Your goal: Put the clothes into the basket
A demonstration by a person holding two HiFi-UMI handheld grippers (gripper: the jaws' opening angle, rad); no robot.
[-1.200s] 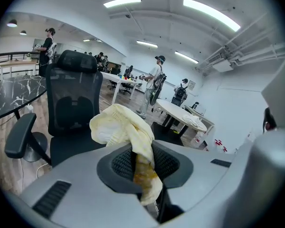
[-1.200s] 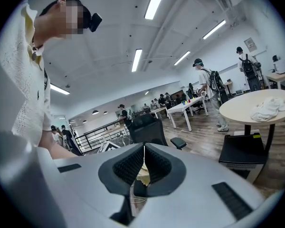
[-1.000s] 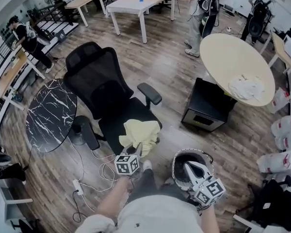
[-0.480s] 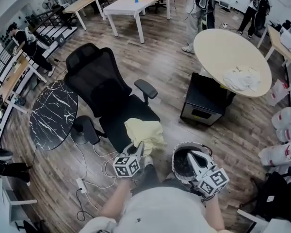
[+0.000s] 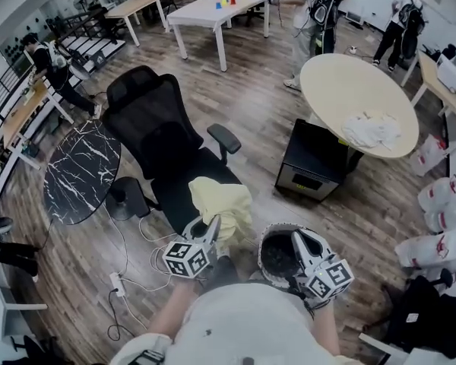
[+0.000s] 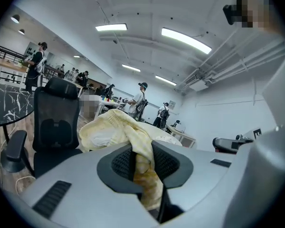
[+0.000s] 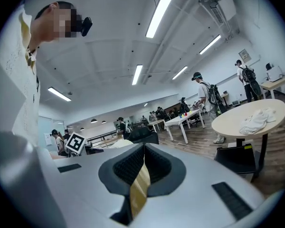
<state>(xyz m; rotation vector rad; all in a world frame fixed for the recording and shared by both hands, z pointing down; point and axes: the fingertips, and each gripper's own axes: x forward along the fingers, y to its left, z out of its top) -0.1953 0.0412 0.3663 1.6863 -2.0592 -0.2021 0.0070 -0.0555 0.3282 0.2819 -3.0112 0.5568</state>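
Your left gripper (image 5: 207, 230) fingers are clenched on the yellow cloth (image 5: 222, 201), which is bunched over the front of the chair (image 5: 148, 124) seat; your right gripper (image 5: 300, 243) fingers grasp the basket (image 5: 276, 258) rim, near the cloth.

bright white light comes from long ceiling lamps (image 6: 185, 39) high above the left claw (image 6: 142, 151) and the right claw (image 7: 143, 148). picture edges bend and go dark. the head view looks grey, with soft shadows.
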